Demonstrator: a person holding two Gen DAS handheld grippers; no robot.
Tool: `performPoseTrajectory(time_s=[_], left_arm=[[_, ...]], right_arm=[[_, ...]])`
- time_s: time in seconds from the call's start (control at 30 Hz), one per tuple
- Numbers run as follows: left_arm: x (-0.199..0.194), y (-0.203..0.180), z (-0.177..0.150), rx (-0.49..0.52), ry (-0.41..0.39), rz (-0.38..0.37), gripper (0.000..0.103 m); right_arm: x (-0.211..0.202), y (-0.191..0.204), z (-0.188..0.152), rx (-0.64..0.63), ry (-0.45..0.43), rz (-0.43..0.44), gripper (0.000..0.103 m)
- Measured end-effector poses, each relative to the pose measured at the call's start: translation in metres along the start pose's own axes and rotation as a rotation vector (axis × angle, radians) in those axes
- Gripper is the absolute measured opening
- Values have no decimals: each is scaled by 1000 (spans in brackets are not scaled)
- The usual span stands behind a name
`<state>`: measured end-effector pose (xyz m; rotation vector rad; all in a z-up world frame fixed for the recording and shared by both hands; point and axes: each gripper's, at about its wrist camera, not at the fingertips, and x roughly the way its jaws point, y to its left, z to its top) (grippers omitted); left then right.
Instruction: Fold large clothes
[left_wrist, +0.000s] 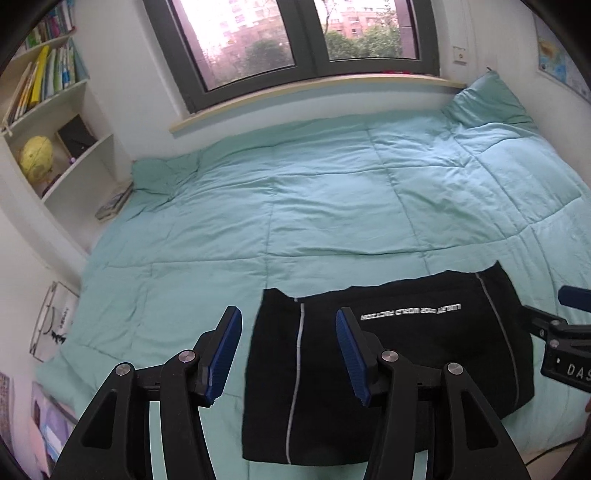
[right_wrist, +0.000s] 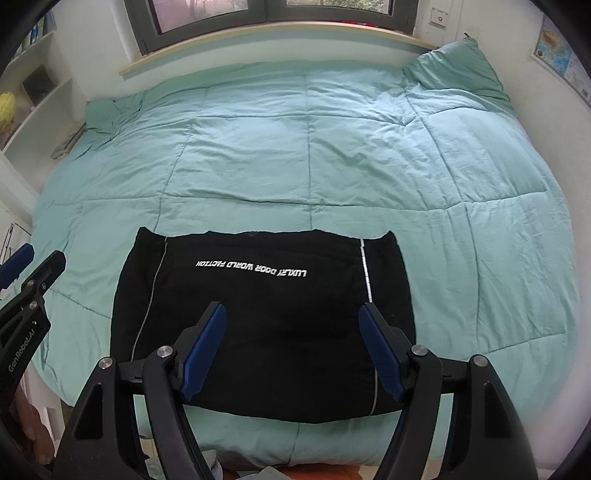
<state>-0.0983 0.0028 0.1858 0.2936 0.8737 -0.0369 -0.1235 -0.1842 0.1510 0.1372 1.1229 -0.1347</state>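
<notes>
Across the mint-green quilted bed (right_wrist: 369, 147), a soft, limp black folded garment with white lettering (right_wrist: 258, 314) lies at its near edge, best pinched at corners, below both claws, left claw (left_wrist: 288, 354) and right claw (right_wrist: 291, 347), gaping empty.

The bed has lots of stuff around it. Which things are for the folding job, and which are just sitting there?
For the job:
black garment, lying folded on the quilt
left gripper, open
right gripper, open

Just lying about:
pillow
yellow globe
books on the shelf
wall map
</notes>
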Motion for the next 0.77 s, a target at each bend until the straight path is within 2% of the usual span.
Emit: performPoseTrajectory(time_s=[0.13,0.53,0.6,0.7,0.77], left_arm=[[1,-7,-1,44,-1,110,55],[8,-19,-6,64,48,41,55],[7,-20,-7,74,25,39,55],[1,-21,-8,99,-36,118,55],[0,-18,-7,87,-23,81,56]], right_arm=[[5,1,0,-1,10,10,76],[12,-3,-2,14,33,10,76],[13,-3,-3,12,35,5,76],[13,-3,-4,11,38,1,76],[14,-2,-4,10,40,0,76]])
